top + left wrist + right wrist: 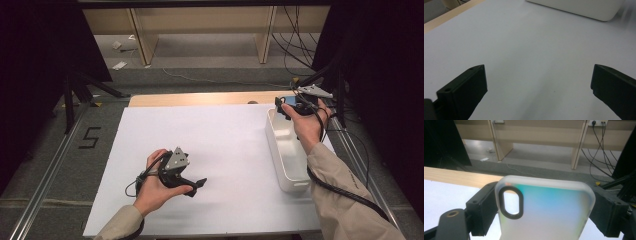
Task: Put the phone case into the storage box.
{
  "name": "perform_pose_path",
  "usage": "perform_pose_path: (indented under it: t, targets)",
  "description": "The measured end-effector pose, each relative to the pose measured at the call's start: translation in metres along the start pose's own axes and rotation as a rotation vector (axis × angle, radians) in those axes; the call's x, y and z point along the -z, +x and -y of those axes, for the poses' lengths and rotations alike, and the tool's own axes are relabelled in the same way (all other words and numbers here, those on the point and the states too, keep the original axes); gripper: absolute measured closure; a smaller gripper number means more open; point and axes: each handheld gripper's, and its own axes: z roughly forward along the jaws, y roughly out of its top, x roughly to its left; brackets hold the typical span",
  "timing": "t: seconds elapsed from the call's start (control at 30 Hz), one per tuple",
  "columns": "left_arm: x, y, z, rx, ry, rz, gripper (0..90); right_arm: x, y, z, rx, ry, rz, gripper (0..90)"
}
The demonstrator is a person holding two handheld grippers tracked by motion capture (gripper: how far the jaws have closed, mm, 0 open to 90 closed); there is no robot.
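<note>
The left gripper (192, 186) rested low over the near-left part of the surface (215, 140), held in the person's left hand (152, 186). In the left gripper view its jaws stood wide apart with nothing between them: released. No item lay on the white sheet beneath or ahead of them.

At the right edge of the surface stood one white bin (286, 150), long side running from near to far. The right gripper (283, 108) was held above the far end of that bin, at the far-right corner of the surface. In the right gripper view its jaws were clamped on the two long edges of a phone case (549, 210), frosted and translucent with a blue-green tint and one black-rimmed oval camera cutout near its upper left. The case was therefore off the surface, carried in the right jaws, above or just beyond the bin's far end; whether it was directly over the opening cannot be told.

Judged step: transport of the case with respect to the bin, either just lifted out or about to be set in. The next move would call for keeping the grip firm while the case is carried clear of the bin wall, and releasing only once it is supported.

Count: two grippers, one bin, one phone case.
</note>
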Motion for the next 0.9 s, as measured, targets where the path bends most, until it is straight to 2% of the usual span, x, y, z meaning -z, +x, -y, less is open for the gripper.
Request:
perform_pose_path:
  t: [0.9]
  targets:
    - [0.000, 0.000, 0.000, -0.002, -0.001, 0.003, 0.0, -0.012, 0.002, 0.002, 0.021, 0.033, 0.016, 18.3]
